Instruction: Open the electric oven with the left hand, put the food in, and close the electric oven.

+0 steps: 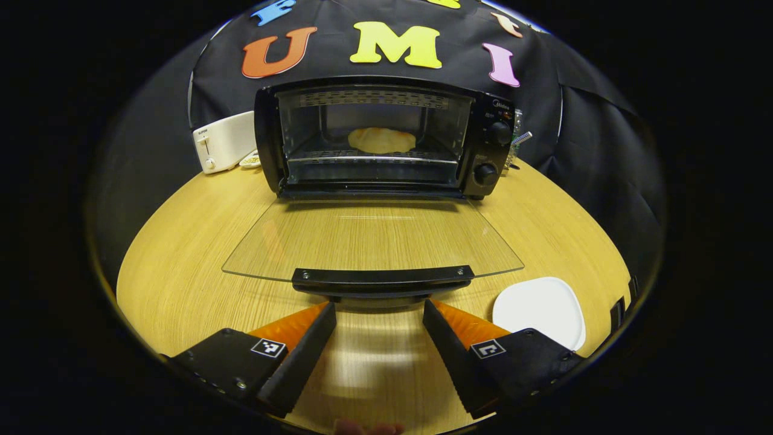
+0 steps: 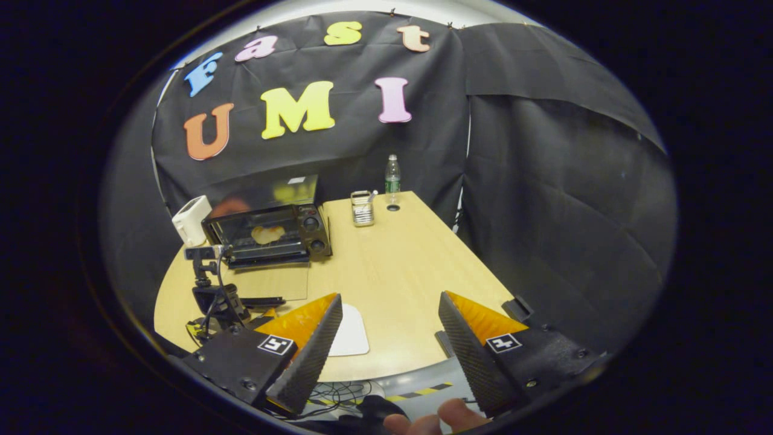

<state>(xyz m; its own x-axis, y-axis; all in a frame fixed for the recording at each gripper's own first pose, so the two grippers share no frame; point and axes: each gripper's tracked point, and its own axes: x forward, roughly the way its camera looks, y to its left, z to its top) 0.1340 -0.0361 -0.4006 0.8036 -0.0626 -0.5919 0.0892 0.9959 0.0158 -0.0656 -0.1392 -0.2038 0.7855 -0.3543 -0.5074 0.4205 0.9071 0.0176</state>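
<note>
The black electric oven (image 1: pixel 386 96) stands at the back of the wooden table, with its glass door (image 1: pixel 368 238) folded down flat. A pale round piece of food (image 1: pixel 381 140) lies on the rack inside. My left gripper (image 1: pixel 379 304) is open just in front of the door's black handle (image 1: pixel 380 278), a finger to each side and nothing between them. In the right gripper view the oven (image 2: pixel 266 232) is far off to the left, with the food (image 2: pixel 267 234) inside. My right gripper (image 2: pixel 391 296) hangs open and holds nothing, above the table's near edge.
A bare white plate (image 1: pixel 539 311) lies to the right of the door handle, and the same plate (image 2: pixel 349 331) shows under my right gripper. A white toaster (image 1: pixel 224 142) stands left of the oven. Behind it are a metal holder (image 2: pixel 362 208) and a water bottle (image 2: pixel 392 175).
</note>
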